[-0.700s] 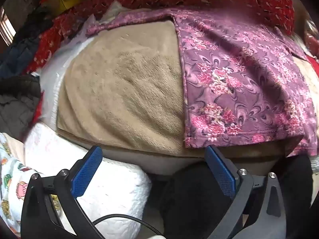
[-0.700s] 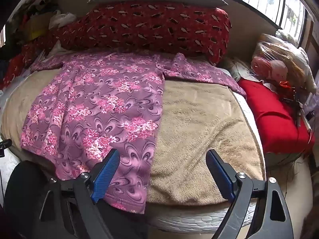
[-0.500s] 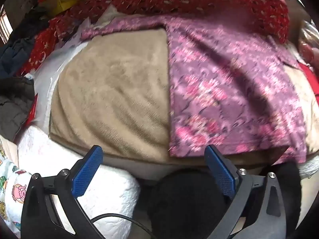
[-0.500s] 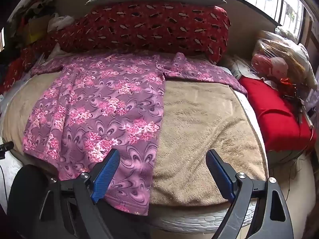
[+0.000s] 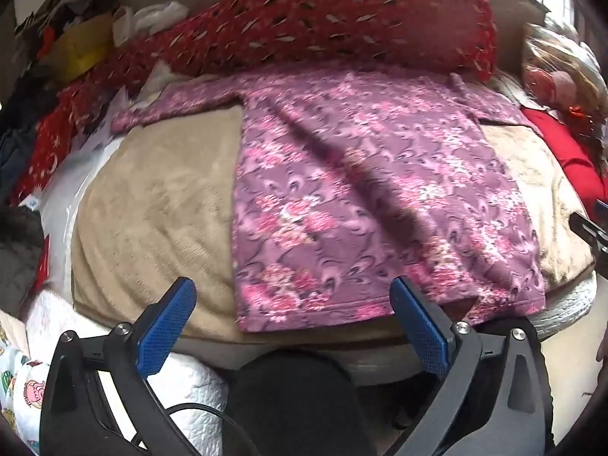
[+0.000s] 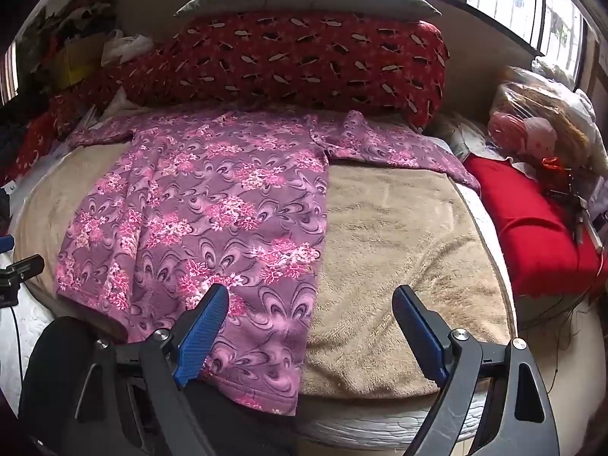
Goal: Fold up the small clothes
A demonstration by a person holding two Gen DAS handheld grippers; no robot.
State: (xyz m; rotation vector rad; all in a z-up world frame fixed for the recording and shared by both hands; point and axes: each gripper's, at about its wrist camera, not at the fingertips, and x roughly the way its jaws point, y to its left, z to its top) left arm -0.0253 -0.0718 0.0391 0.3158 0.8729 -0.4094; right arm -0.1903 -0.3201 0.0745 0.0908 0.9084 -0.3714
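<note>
A purple top with pink flowers (image 5: 364,197) lies spread flat on a beige blanket (image 5: 159,220), sleeves out to both sides, hem at the bed's near edge. It also shows in the right wrist view (image 6: 212,220), its hem hanging over the edge. My left gripper (image 5: 292,304) is open and empty, held just short of the hem's left part. My right gripper (image 6: 309,304) is open and empty, above the hem's right corner and the beige blanket (image 6: 399,243).
A long red patterned pillow (image 6: 304,60) lies behind the top. A red cushion (image 6: 532,228) and bagged items sit right. Piled clothes (image 5: 45,121) lie left. A white quilted bundle (image 5: 190,387) and a black rounded object (image 5: 296,399) sit below the bed edge.
The left gripper has swung to the right, so the purple top now fills the middle of its view. The right gripper has moved slightly. Both stay open.
</note>
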